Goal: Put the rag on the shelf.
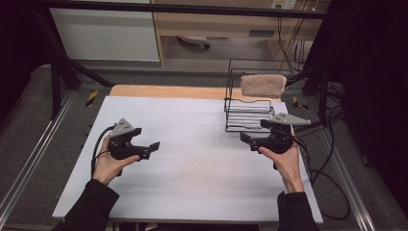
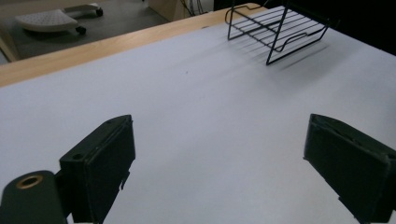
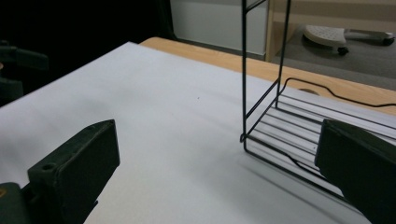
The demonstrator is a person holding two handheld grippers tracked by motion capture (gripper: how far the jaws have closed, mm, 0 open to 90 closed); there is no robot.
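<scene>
Both pairs of jaws wide apart, nothing between them. Left gripper (image 1: 155,147) held low over the bare white table (image 1: 192,168), well apart from everything. Right gripper (image 1: 246,139) just beside the front edge of the black wire rack (image 1: 248,113) at the far right. A beige towel (image 1: 263,84) draped over the rack's top, untouched. By judgement, nothing yet accomplished: grasping of the towel or rack left to do, all steps ahead.

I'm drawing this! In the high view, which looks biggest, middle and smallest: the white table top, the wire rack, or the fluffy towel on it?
1. White table top, by far the largest.
2. Wire rack, at its far right corner.
3. Fluffy towel, draped over the rack's top.
The rack and towel lie farther from the camera, yet the order is plain.
</scene>
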